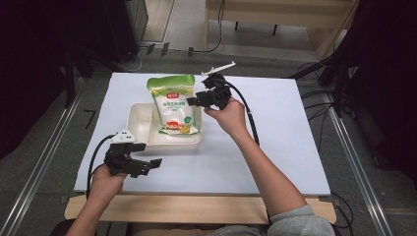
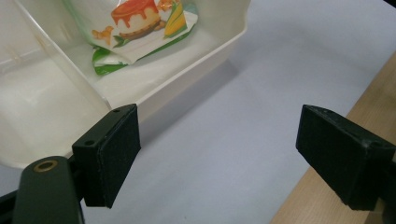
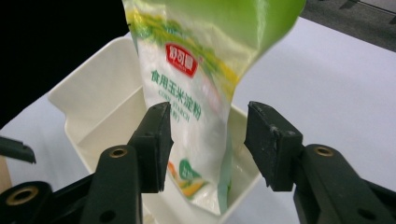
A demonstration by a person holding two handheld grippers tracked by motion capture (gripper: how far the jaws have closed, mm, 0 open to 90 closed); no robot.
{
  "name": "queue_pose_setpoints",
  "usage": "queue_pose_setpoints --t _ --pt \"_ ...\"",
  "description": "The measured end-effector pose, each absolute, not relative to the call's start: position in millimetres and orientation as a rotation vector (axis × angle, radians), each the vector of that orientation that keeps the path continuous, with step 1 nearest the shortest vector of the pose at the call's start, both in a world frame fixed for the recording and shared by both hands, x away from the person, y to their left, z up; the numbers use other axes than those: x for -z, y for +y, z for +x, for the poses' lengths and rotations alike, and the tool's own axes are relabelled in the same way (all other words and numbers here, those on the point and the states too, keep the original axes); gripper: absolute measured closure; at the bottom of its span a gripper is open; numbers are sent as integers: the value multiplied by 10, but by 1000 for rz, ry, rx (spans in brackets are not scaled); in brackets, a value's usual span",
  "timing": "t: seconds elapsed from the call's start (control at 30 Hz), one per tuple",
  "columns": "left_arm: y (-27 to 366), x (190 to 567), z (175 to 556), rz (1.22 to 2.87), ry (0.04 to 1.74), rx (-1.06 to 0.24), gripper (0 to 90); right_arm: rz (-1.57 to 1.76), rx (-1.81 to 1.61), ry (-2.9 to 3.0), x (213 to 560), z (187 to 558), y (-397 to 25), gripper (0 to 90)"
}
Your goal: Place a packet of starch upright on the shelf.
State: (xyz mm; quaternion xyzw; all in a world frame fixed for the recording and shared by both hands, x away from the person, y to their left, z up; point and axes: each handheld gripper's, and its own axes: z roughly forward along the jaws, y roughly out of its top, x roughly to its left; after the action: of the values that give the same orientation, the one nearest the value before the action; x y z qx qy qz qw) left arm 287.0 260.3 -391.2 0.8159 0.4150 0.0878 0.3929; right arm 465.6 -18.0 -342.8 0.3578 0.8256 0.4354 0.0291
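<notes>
Right claw (image 3: 205, 144) spread around starch bag (image 3: 196, 93), not pinching yet. Left claw (image 2: 219, 154) spread, idle near tray (image 1: 140, 115). Close mid-bag, squarely, before lifting.

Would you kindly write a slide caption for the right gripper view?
Right gripper, jaws open astride a green-and-white corn starch bag standing in a cream bin on the white table.
</notes>
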Motion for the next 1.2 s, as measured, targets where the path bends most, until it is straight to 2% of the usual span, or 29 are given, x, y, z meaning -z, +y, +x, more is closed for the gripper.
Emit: queue_pose_setpoints --t 0.3,0.83,1.2 --pt "2606 3918 2870 2073 1066 -220 147 1062 -1328 2541 3517 4418 -501 502" --pt "2590 3934 2873 2078 1077 -223 147 942 -1380 2529 3662 3849 -1032 431" --pt "2593 3941 2882 2084 1071 -216 147 982 -1382 2523 3996 3555 -1223 401"
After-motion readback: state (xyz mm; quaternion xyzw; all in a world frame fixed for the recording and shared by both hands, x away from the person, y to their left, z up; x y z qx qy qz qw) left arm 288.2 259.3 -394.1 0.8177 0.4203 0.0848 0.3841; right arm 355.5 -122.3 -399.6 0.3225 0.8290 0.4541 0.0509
